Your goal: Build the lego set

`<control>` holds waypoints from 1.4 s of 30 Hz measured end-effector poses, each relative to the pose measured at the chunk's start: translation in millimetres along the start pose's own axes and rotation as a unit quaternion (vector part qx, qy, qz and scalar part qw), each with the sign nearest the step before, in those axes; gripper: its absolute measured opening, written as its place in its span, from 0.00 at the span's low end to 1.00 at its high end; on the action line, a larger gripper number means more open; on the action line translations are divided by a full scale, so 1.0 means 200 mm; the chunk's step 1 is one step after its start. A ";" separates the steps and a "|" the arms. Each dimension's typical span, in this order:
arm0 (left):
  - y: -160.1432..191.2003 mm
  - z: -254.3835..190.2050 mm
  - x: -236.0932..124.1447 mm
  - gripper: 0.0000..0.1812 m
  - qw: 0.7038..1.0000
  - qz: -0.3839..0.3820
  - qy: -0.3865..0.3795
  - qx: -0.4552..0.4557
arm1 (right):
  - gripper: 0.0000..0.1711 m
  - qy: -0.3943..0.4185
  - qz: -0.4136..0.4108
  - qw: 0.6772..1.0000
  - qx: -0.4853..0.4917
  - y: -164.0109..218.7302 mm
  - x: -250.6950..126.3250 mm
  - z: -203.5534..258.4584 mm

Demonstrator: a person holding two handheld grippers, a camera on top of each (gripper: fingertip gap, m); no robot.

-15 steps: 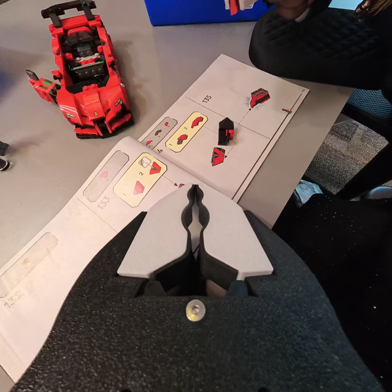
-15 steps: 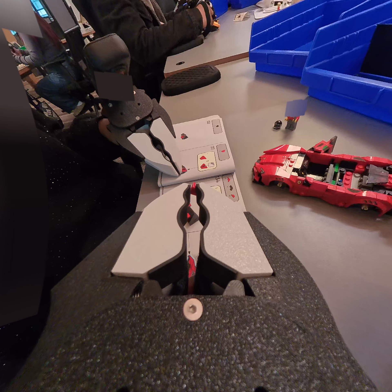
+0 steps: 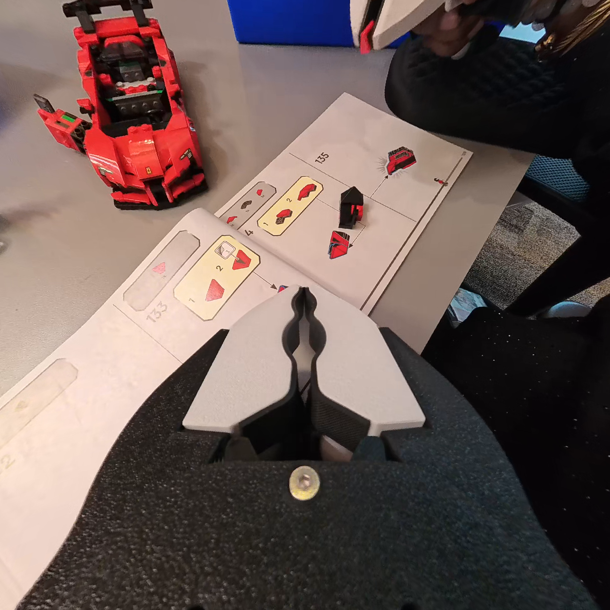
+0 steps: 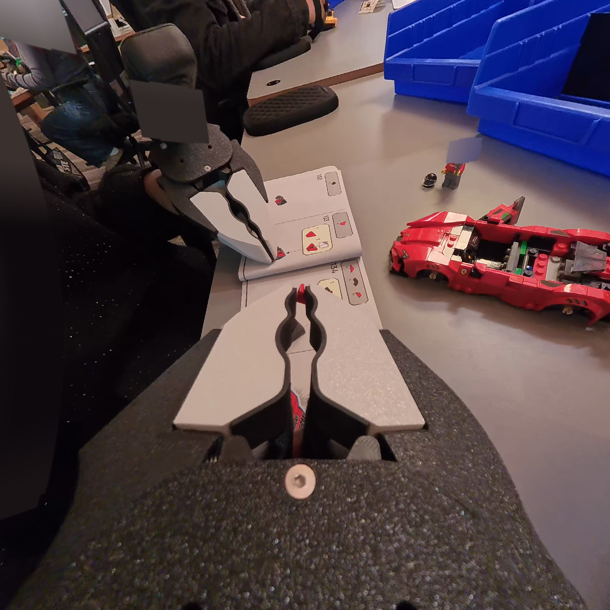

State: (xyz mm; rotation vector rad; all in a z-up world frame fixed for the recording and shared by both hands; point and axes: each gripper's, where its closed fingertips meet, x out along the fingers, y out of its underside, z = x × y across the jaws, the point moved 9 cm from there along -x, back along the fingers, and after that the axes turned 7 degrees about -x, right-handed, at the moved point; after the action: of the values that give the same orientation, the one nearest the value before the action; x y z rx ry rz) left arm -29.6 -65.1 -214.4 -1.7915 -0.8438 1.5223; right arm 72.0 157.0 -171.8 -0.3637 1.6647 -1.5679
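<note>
Lego set parts lie spread over a matte grey tabletop (image 4: pixel 462 412), with 2 blue plastic storage bins (image 4: pixel 528 82) at its far side. Next in size, the open paper instruction booklet (image 3: pixel 379 138) lies right at the table's edge, above carpet. The red Lego car (image 4: pixel 495 264), largely built with its cabin open and 1 door panel swung out, stands well apart from the booklet.

The left gripper (image 3: pixel 303 290) has its 2 grey fingers closed tip to tip on nothing, and the tips appear to press down on the booklet's curled page. The right gripper (image 4: pixel 300 289) hovers above the other page, its fingers nearly together and pinching a small red slope piece (image 4: pixel 301 295) at the very tips.

A black-and-red brick sub-assembly (image 3: pixel 351 208) stands loose on the page below it, held by nothing. A tiny minifigure (image 4: pixel 452 175) and a black helmet (image 4: pixel 429 180) wait near the bins.

Risks, as I judge them:
- The pinch is shallow, so the slope piece could twist or pop out when pushed onto studs.
- The sub-assembly is unbraced on slick paper, so downward pressure may tip it or make it skid.
- If the left gripper lifts, the page could spring up and knock the sub-assembly.
- Anything dropped here could roll off the edge onto the carpet.
</note>
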 end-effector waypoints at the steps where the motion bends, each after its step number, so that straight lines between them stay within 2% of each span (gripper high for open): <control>1: 0.00 0.00 0.00 0.00 1.000 0.000 -0.001 0.000 | 0.03 0.000 0.000 1.000 0.000 0.00 0.00 0.00; 22: 0.00 0.00 0.00 0.00 1.000 0.001 0.000 -0.002 | 0.03 0.009 0.043 0.999 -0.008 0.00 0.01 0.01; 25: 0.00 0.00 0.00 0.00 1.000 0.002 0.002 -0.005 | 0.03 0.058 0.028 0.997 -0.038 -0.11 -0.13 0.07; 27: 0.00 0.01 0.00 0.00 1.000 0.003 0.005 -0.009 | 0.03 0.128 0.060 0.989 -0.048 -0.16 -0.31 0.12; 29: 0.00 0.01 0.00 0.00 1.000 0.002 0.008 -0.013 | 0.03 0.252 0.107 0.961 -0.043 -0.17 -0.56 0.18; 31: 0.00 0.01 -0.01 0.00 1.000 0.004 0.019 -0.016 | 0.03 0.388 0.127 0.913 -0.022 -0.13 -0.83 0.24; 33: -0.01 0.03 -0.04 0.03 0.999 0.015 0.035 -0.023 | 0.03 0.445 0.130 0.886 0.021 -0.04 -1.04 0.27; 37: -0.13 0.11 -0.13 0.07 1.000 0.012 0.008 -0.016 | 0.03 0.424 0.210 0.877 0.079 0.14 -1.23 0.24; 42: -0.38 0.20 -0.18 0.06 0.999 -0.033 -0.041 -0.004 | 0.03 0.327 0.234 0.913 0.070 0.23 -1.18 0.12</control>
State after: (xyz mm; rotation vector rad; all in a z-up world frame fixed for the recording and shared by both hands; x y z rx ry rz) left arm -79.2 -47.2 -137.4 -1.6998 -0.9403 1.5618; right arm 253.7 310.0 -130.7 0.6718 1.9119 -1.4957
